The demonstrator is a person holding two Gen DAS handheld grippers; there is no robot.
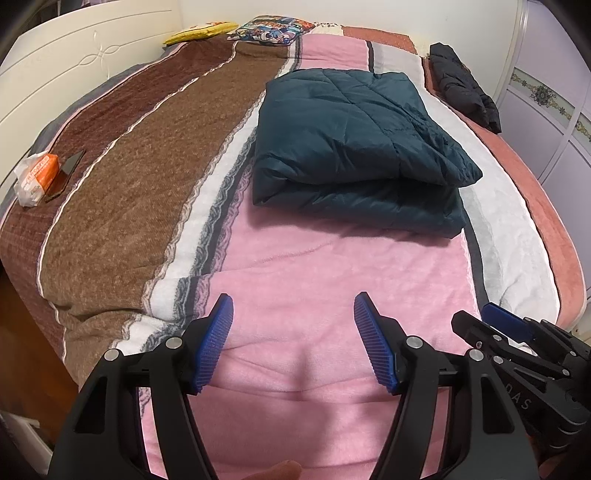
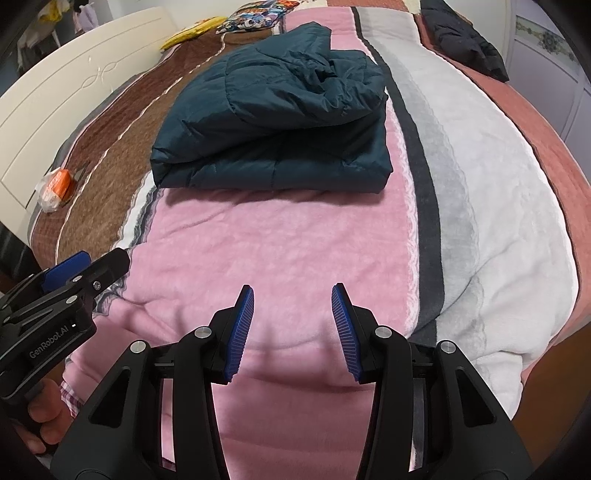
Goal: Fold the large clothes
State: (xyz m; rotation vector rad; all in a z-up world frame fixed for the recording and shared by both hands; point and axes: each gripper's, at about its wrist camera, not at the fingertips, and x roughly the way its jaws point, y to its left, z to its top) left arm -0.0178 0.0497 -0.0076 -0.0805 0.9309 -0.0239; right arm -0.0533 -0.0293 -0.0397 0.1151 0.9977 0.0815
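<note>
A dark teal quilted jacket point(image 1: 354, 140) lies folded into a thick rectangular bundle on the pink stripe of the bed blanket; it also shows in the right wrist view point(image 2: 273, 122). My left gripper point(image 1: 293, 306) is open and empty, hovering above the pink blanket well short of the jacket. My right gripper point(image 2: 293, 295) is open and empty, also above the pink blanket, short of the jacket. Each gripper shows in the other's view: the right gripper point(image 1: 509, 325) at the lower right, the left gripper point(image 2: 74, 269) at the lower left.
A striped blanket point(image 1: 147, 166) in brown, white, pink and salmon covers the bed. A black garment point(image 1: 461, 85) lies at the far right. An orange packet in a plastic bag point(image 1: 37, 177) and a dark phone-like slab point(image 1: 66, 170) lie at the left. Pillows point(image 1: 266, 29) and a white headboard point(image 1: 55, 74) stand at the far side.
</note>
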